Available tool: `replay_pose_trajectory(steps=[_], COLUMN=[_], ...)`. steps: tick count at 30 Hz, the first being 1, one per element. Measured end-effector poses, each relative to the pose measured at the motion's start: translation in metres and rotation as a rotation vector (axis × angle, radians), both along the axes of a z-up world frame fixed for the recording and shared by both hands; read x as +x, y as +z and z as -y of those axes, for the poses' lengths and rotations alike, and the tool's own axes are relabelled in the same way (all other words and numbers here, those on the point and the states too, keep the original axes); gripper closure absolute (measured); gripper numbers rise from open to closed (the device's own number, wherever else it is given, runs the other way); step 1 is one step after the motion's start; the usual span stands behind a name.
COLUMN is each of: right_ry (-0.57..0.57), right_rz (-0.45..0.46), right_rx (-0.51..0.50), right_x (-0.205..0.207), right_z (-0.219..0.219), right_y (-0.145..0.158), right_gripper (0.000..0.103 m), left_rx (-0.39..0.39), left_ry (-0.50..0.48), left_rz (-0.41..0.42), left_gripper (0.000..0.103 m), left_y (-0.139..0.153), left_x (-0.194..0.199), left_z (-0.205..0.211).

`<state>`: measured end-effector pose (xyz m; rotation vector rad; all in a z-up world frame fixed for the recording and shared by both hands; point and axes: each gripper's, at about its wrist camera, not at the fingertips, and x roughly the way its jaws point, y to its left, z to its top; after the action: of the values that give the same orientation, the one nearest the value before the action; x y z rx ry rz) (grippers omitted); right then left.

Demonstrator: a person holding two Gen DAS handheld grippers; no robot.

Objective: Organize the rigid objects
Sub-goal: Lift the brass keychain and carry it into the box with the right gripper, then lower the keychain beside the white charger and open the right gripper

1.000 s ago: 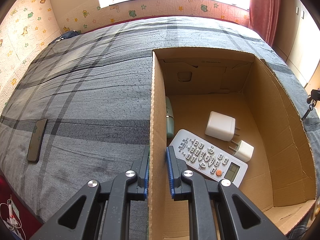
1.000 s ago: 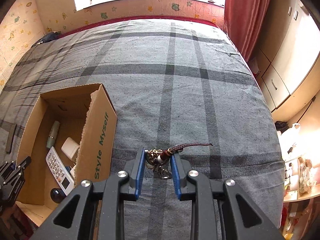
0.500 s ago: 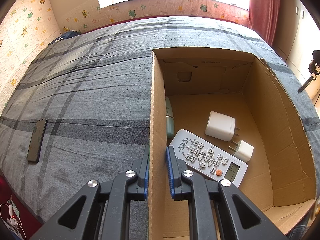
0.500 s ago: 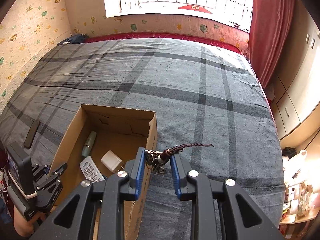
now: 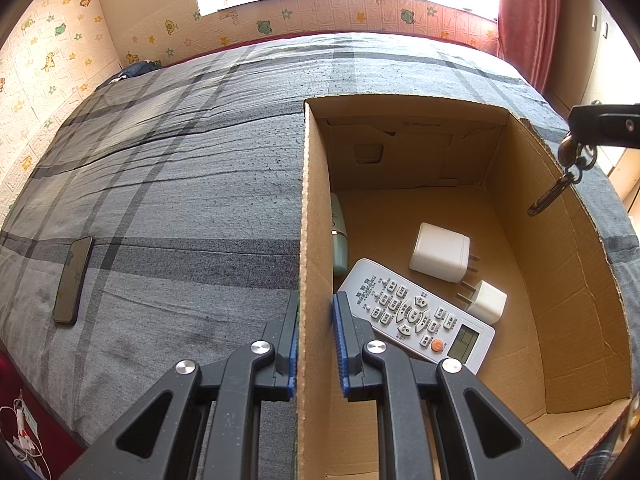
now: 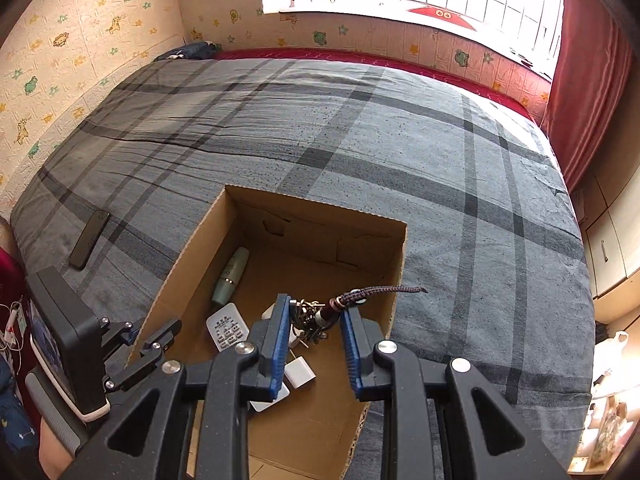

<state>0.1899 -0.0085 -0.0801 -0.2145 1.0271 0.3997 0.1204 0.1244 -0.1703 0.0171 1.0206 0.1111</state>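
Here the left gripper [image 5: 316, 344] pinches the left wall of the cardboard box [image 5: 560, 280] on the plaid bed cover [image 5: 180, 184]. The right gripper [image 6: 314, 332], clamped on a bunch of keys [image 6: 308, 316] with a braided cord [image 6: 380, 291], hangs over the box's open top. Inside lie a remote control [image 5: 416, 314], two white chargers [image 5: 440, 252] and a green tube [image 6: 232, 272]. A phone [image 5: 72, 280] lies on the cover left of the box.

The box wall [image 5: 314, 216] hides most of the green tube [image 5: 339, 240]; the remote [image 6: 228, 330] lies partly behind the right gripper [image 6: 314, 330]
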Motion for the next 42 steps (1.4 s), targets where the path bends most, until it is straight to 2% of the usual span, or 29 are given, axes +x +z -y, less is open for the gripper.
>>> replay_pose_trajectory(steps=[16, 31, 42], right_ry=[0.043, 0.019, 0.006], right_rz=[-0.146, -0.227, -0.246], right_rx=[-0.088, -0.137, -0.137], right_x=[0.006, 0.012, 0.016], right_z=[-0.037, -0.039, -0.038], right_y=[-0.082, -0.123, -0.127], right_gripper=[0.077, 0.077, 0.077], left_rx=[-0.001, -0.001, 0.000], left_ry=[-0.001, -0.001, -0.002], left_rz=[0.000, -0.001, 0.000], left_gripper=[0.088, 0.088, 0.088], left_y=[0.000, 0.001, 0.002], left_x=[0.000, 0.000, 0.001], left_z=[0.001, 0.002, 0.001])
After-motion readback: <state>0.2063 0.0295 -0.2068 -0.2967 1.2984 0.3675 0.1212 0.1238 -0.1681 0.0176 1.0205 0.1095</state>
